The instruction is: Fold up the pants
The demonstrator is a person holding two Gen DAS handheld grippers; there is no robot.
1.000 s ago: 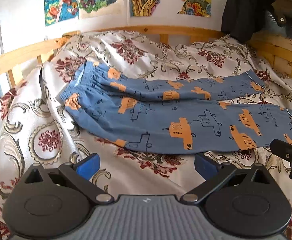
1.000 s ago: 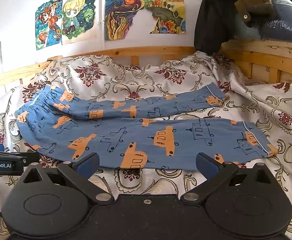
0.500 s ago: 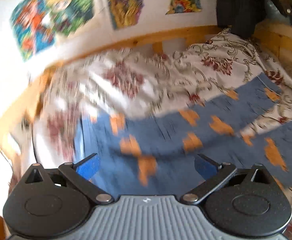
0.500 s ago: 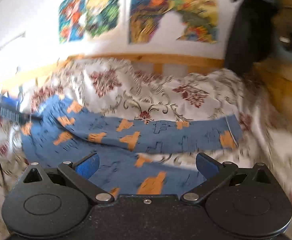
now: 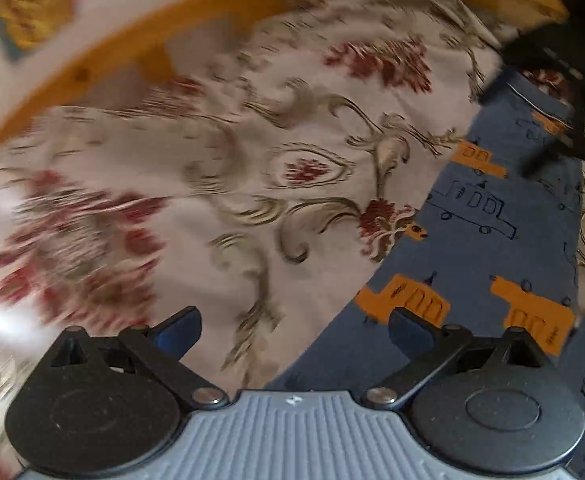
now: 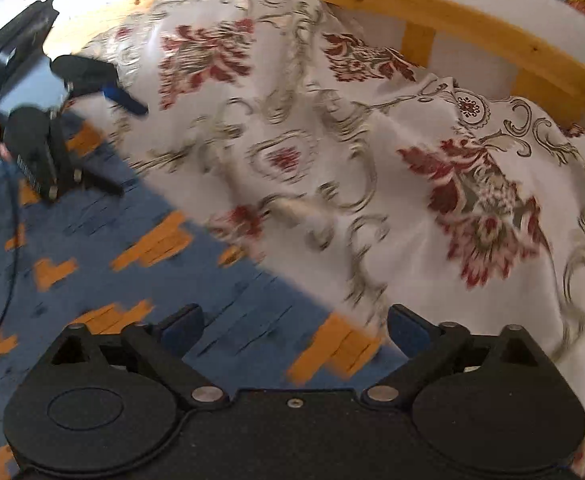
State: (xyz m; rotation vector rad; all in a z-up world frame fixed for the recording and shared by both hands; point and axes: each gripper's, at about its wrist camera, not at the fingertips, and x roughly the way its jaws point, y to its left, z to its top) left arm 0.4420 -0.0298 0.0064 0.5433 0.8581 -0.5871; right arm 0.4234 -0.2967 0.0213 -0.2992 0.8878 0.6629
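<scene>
Blue pants with orange car prints lie flat on a floral bedspread; they fill the right side of the left wrist view point(image 5: 492, 248) and the lower left of the right wrist view point(image 6: 92, 264). My left gripper point(image 5: 294, 330) is open, low over the pants' far edge, with its right finger above the fabric. It also shows in the right wrist view point(image 6: 128, 144), where its fingers straddle that edge. My right gripper point(image 6: 296, 326) is open over the same edge further along. In the left wrist view the right gripper point(image 5: 510, 130) is a dark blur. Nothing is held.
The floral bedspread point(image 5: 252, 168) point(image 6: 372, 140) is rumpled beyond the pants. A wooden bed rail point(image 5: 132, 40) point(image 6: 472, 24) runs along the wall behind it. A black cable point(image 6: 10, 240) trails across the pants from the left gripper.
Both grippers have swung forward and down from a high view of the whole pants to just above the far edge. Both stayed open. The frames are motion-blurred.
</scene>
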